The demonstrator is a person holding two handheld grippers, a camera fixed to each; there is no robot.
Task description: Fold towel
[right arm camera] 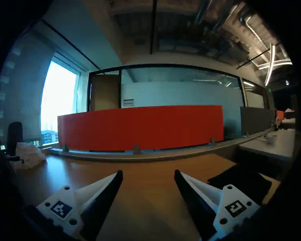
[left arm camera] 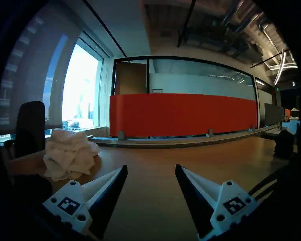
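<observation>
left gripper view: the left tongs (left arm camera: 150, 168) stand wide apart, with nothing between the two fingers. both fingers are white with black inner faces, and each carries a square marker near its base. they hover low over a brown wooden worktop (left arm camera: 162, 156). the towel (left arm camera: 70, 154) is white and lies in a crumpled, unfolded heap on the worktop, ahead and to the left of the left finger, apart from it. a black chair back (left arm camera: 30, 128) stands behind the towel at the left edge. a bright window (left arm camera: 80, 100) is above the towel. a red partition (left arm camera: 182, 114) runs along the far edge of the worktop. a dark object (left arm camera: 285, 142) sits at the far right; its kind cannot be told.

right gripper view: the right tongs (right arm camera: 148, 172) are also spread wide and hold nothing, low over the same worktop. the towel (right arm camera: 28, 154) shows small at the far left, well apart from the fingers, still in a heap. the red partition (right arm camera: 140, 126) spans the middle. a flat black item (right arm camera: 241, 180) lies on the worktop just beside the right finger.
</observation>
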